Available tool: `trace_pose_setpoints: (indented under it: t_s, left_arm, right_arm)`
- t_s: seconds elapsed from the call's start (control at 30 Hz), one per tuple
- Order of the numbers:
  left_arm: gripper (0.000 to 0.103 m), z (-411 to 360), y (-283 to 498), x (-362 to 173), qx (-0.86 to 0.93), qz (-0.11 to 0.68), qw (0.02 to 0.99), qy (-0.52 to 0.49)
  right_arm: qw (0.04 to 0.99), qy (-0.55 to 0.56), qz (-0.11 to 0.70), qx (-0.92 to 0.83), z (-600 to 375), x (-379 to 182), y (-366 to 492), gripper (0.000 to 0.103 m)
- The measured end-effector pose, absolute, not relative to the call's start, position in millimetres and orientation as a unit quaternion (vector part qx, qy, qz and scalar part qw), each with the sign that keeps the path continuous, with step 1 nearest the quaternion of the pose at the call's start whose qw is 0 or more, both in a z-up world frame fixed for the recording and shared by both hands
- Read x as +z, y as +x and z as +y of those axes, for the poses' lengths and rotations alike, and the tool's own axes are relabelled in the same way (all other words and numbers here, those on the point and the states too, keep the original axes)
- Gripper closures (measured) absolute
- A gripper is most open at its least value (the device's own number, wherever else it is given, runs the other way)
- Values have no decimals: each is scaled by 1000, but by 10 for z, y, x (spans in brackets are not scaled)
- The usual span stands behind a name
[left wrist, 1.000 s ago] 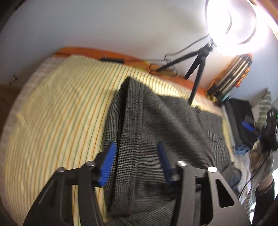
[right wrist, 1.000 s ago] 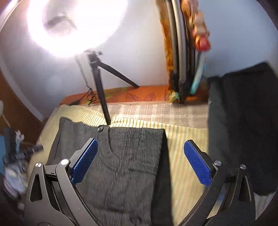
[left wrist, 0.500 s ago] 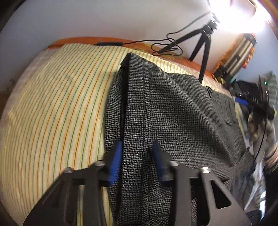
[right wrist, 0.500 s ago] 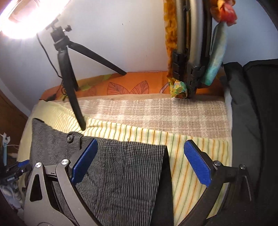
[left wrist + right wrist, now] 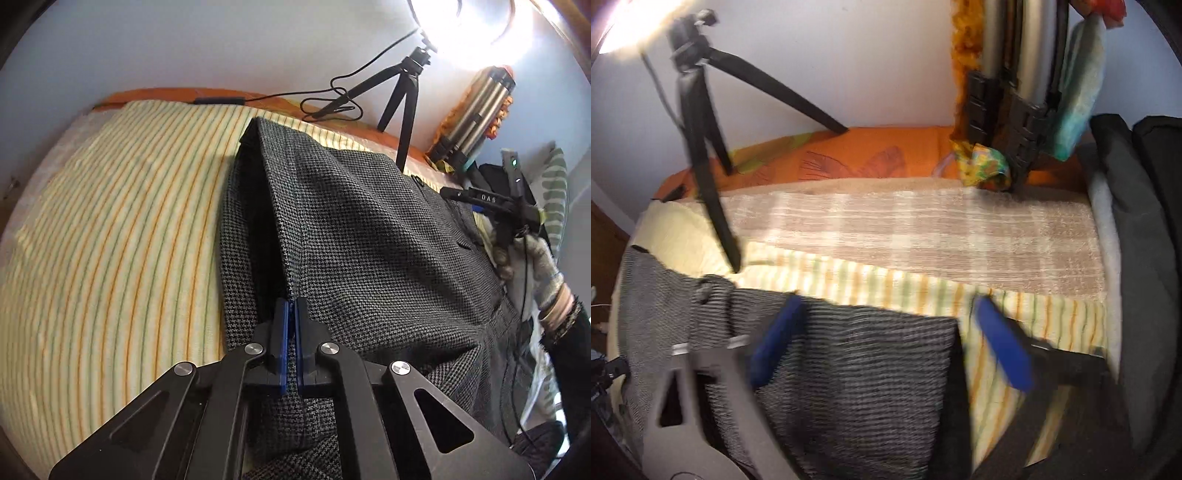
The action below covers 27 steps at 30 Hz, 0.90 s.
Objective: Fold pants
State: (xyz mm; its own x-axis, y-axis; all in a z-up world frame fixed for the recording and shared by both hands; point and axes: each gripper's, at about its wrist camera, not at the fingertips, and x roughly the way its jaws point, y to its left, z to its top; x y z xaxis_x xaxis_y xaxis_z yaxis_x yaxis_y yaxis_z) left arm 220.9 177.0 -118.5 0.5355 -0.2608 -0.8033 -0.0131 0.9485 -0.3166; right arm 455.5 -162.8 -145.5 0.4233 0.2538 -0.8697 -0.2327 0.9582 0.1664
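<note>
Pants [image 5: 369, 236] pinched at a fold on the bed as we set up the next fold

Our left gripper [image 5: 290, 310] has its jaws pressed together on a ridge of the soft, limp houndstooth cloth; our right gripper [image 5: 886, 339] hovers with jaws spread over the waistband corner, the best hold. Beneath lies a striped sheet [image 5: 110, 221].

I see a yellow striped sheet [image 5: 110, 229] on the bed. A black tripod [image 5: 701, 155] stands near the wall with a bright ring light [image 5: 476, 29] on top. An orange cloth [image 5: 849, 155] lies behind.
</note>
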Motion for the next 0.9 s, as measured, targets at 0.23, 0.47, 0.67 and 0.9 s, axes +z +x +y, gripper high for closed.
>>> trace_pose_setpoints:
  t_s: [0.23,0.47,0.67,0.9]
  left_arm:
    - [102,1726,2082,-1116,-68,465,873,-130]
    - [102,1868,1864,-1071,-14,465,878,-108]
    - [100,1852,1561,-761,-30,435,894,-102]
    - [52,1367,889,-447,-84,408,908,-41]
  right_arm:
    - [868,-39,461,183,-1436,-1060,4280,89]
    - [874,-51,467,120,-1618,-1086,4335,66]
    - [885,-22,444,141,-1853,-680,3852,50]
    - [891,6,421,167,-2185,-244,2900,37]
